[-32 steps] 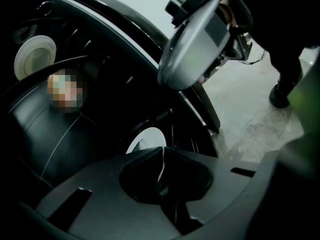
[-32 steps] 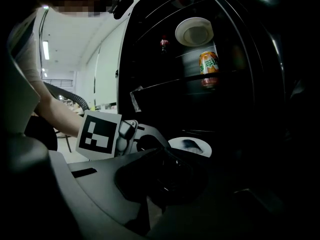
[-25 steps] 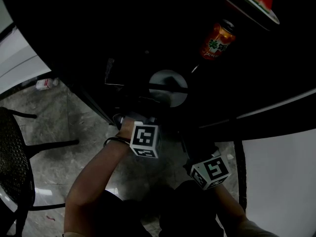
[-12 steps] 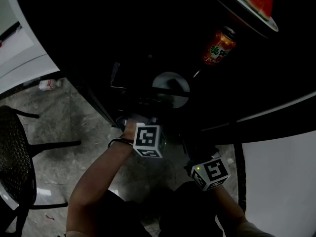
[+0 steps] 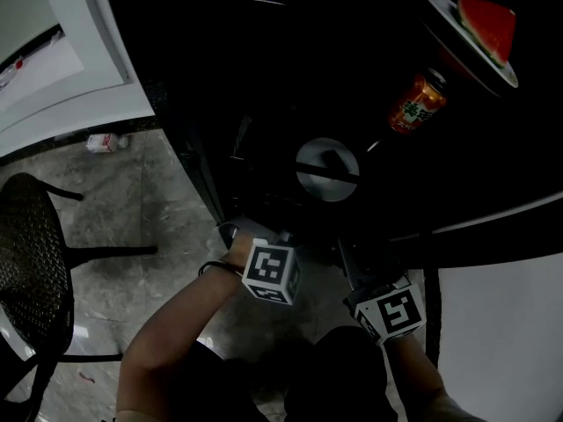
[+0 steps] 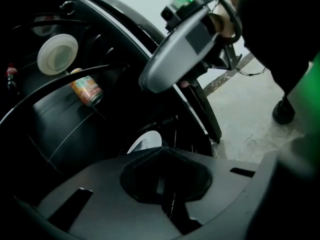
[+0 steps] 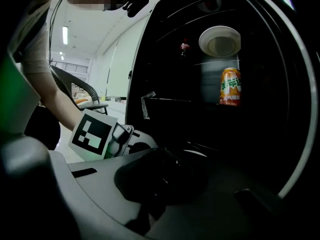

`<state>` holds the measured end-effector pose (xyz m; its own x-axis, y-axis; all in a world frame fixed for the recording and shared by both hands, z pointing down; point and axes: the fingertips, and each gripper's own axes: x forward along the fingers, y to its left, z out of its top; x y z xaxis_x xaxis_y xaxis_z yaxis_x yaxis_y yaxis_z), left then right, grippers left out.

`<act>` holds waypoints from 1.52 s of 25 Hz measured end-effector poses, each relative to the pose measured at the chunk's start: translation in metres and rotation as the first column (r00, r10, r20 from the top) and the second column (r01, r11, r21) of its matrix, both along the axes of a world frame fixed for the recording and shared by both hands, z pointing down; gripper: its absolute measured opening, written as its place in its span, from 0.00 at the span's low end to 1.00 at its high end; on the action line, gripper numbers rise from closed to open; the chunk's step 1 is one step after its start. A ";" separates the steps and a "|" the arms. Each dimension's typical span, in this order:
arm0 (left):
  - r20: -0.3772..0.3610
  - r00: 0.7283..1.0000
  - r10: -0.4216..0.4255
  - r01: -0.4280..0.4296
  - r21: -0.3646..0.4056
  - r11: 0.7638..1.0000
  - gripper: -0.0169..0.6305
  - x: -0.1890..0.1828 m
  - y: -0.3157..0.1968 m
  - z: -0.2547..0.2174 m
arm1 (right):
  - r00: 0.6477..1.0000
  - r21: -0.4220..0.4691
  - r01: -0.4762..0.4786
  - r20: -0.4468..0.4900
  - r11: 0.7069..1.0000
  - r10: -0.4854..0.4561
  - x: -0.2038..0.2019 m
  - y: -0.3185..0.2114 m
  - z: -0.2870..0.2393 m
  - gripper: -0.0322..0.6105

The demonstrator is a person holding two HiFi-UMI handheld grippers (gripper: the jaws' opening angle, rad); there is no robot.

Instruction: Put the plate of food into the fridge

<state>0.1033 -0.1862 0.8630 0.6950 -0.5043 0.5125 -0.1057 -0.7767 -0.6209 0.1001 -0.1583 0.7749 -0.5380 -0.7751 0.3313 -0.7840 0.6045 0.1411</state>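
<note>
**Head view: white round plate [image 5: 438, 5] with a red watermelon wedge [image 5: 486, 23] sits high inside the black, unlit fridge [image 5: 264, 77]**

Just below the plate in this view is an orange drink can with green lettering [image 5: 416, 104]. Lower and further left, a second white round dish [image 5: 327, 170] shows in the dark with a dark bar across it.

Both grippers are low in front of the fridge opening, side by side and apart, each marked by its black-and-white cube: the left one's [image 5: 271, 272] and the right one's [image 5: 391, 315].

In the left gripper view, the left gripper [image 6: 167, 199] has its dark jaws pressed fully together with nothing between them. The rim of the lower dish [image 6: 145, 141] shows just past them. Up and to the left are the plate's pale underside [image 6: 57, 54] and the can [image 6: 86, 90].

In the right gripper view, the right gripper [image 7: 155, 194] shows one dark mass at the centre with no gap. Its jaws read as closed together and hold nothing. The plate [image 7: 220, 40] is seen from below at the top of the fridge, with the can [image 7: 230, 86] standing upright under it.

A black mesh chair [image 5: 31, 271] stands on the grey marbled floor [image 5: 158, 297] to the left. A small pale bottle [image 5: 104, 141] lies near the fridge's corner.
</note>
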 end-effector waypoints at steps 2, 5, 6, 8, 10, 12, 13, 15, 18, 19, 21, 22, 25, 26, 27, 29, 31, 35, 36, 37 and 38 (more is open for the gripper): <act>-0.005 1.000 -0.012 0.012 -0.033 0.999 0.04 -0.009 0.000 0.003 | 0.999 0.013 0.029 -0.015 0.999 -0.029 -0.007 -0.002 -0.005 0.09; -0.002 0.999 -0.036 0.036 -0.095 0.995 0.04 -0.027 0.004 0.014 | 0.995 0.025 0.096 -0.030 0.995 -0.096 -0.027 -0.002 -0.014 0.09; 0.004 0.999 -0.039 0.039 -0.103 0.994 0.04 -0.031 0.006 0.017 | 0.992 0.026 0.123 -0.033 0.992 -0.122 -0.035 0.000 -0.017 0.09; 0.011 0.999 -0.038 0.039 -0.111 0.993 0.04 -0.038 0.012 0.018 | 0.985 0.022 0.166 -0.041 0.986 -0.165 -0.050 0.004 -0.021 0.09; 0.006 0.999 -0.042 0.043 -0.124 0.991 0.04 -0.042 0.018 0.017 | 0.980 0.013 0.195 -0.044 0.981 -0.194 -0.063 0.005 -0.025 0.09; 0.008 0.999 -0.053 0.054 -0.137 0.989 0.04 -0.050 0.023 0.018 | 0.976 0.003 0.214 -0.043 0.977 -0.214 -0.073 0.004 -0.027 0.09; 0.015 0.998 -0.061 0.063 -0.141 0.988 0.04 -0.055 0.026 0.019 | 0.974 -0.002 0.223 -0.045 0.975 -0.223 -0.077 0.004 -0.026 0.09; 0.033 0.996 -0.082 0.086 -0.143 0.986 0.04 -0.067 0.030 0.020 | 0.969 -0.002 0.242 -0.054 0.970 -0.242 -0.083 0.001 -0.025 0.09; 0.038 0.991 -0.127 0.131 -0.151 0.980 0.04 -0.083 0.034 0.015 | 0.966 0.012 0.251 -0.061 0.968 -0.250 -0.090 -0.001 -0.023 0.09; 0.039 0.989 -0.140 0.144 -0.154 0.978 0.04 -0.087 0.036 0.012 | 0.969 0.012 0.241 -0.063 0.971 -0.239 -0.092 -0.001 -0.022 0.09; 0.048 0.986 -0.157 0.162 -0.152 0.975 0.04 -0.093 0.043 0.008 | 0.974 0.014 0.216 -0.068 0.976 -0.214 -0.095 -0.001 -0.024 0.09; 0.052 0.985 -0.164 0.170 -0.149 0.974 0.04 -0.093 0.047 0.005 | 0.975 0.017 0.211 -0.070 0.977 -0.209 -0.096 0.000 -0.027 0.09; 0.035 0.978 -0.206 0.209 -0.160 0.965 0.04 -0.091 0.055 -0.007 | 0.974 0.017 0.213 -0.085 0.977 -0.210 -0.101 0.003 -0.039 0.09; 0.026 0.974 -0.226 0.228 -0.165 0.960 0.04 -0.093 0.057 -0.012 | 0.974 0.021 0.213 -0.087 0.977 -0.210 -0.105 0.004 -0.043 0.09; 0.020 0.968 -0.249 0.249 -0.167 0.954 0.04 -0.097 0.058 -0.017 | 0.974 0.026 0.212 -0.084 0.977 -0.210 -0.109 0.006 -0.048 0.09; 0.033 0.955 -0.296 0.298 -0.155 0.942 0.04 -0.109 0.063 -0.028 | 0.975 0.020 0.209 -0.079 0.978 -0.207 -0.116 0.008 -0.057 0.09; 0.074 0.936 -0.344 0.351 -0.116 0.929 0.04 -0.125 0.069 -0.037 | 0.975 0.003 0.206 -0.087 0.979 -0.205 -0.120 0.011 -0.067 0.09; 0.105 0.890 -0.445 0.453 -0.074 0.889 0.04 -0.157 0.082 -0.063 | 0.973 -0.039 0.215 -0.084 0.976 -0.217 -0.132 0.027 -0.082 0.09; 0.107 0.882 -0.458 0.467 -0.074 0.881 0.04 -0.162 0.087 -0.070 | 0.971 -0.052 0.220 -0.082 0.974 -0.224 -0.135 0.032 -0.085 0.09; 0.109 0.877 -0.467 0.476 -0.076 0.876 0.04 -0.165 0.091 -0.077 | 0.969 -0.062 0.228 -0.080 0.972 -0.232 -0.138 0.036 -0.089 0.09; 0.109 0.875 -0.472 0.481 -0.081 0.873 0.04 -0.167 0.095 -0.084 | 0.967 -0.068 0.237 -0.079 0.969 -0.242 -0.142 0.040 -0.093 0.09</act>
